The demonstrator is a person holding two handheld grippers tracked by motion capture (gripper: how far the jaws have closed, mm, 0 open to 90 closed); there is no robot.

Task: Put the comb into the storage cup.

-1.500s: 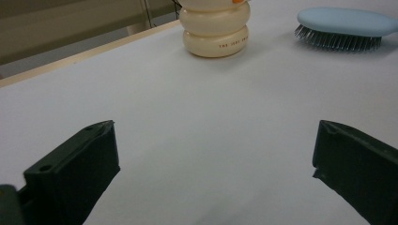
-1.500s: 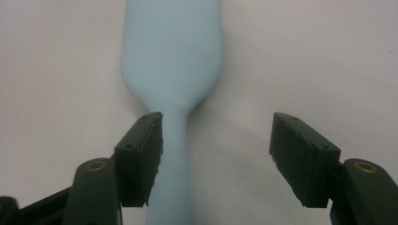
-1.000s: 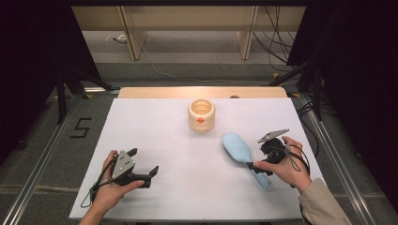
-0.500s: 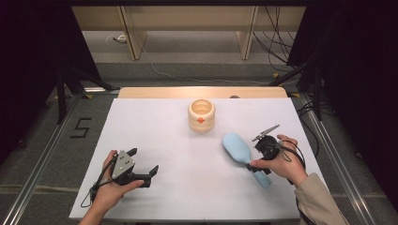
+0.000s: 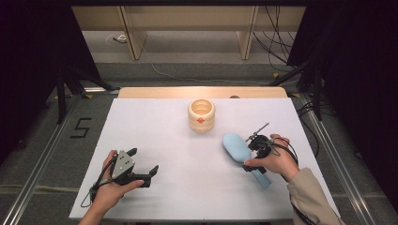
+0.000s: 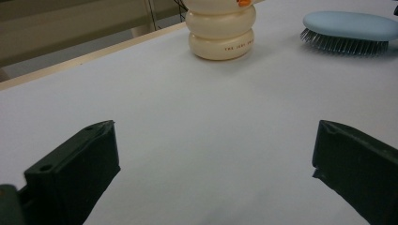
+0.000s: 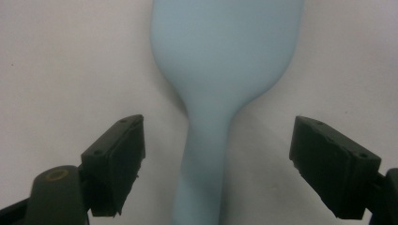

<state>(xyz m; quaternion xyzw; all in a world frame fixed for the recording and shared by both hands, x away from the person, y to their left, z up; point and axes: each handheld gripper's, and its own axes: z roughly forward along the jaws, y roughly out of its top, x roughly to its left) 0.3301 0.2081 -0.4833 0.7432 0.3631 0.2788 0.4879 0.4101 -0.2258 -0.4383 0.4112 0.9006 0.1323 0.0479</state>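
I see the right hand-held gripper [image 7: 218,164] straddling the blue hairbrush [image 7: 220,70] handle, jaws closing yet apart, untouching; left hand-held gripper [image 6: 211,178] apart over bare bench [image 6: 187,117].

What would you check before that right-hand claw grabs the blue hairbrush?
1. Brush handle lies between the jaws of the right gripper: ok.
2. Jaws stand wider than the handle; they have just been closing a little, with gaps left on both sides: ok.
3. Pads touch the handle: not ok, no contact yet.
4. Brush lies flat on the table, bristles down: ok.
5. Cup stands apart from the brush: ok.
6. Left gripper is open, empty and away from the brush: ok.
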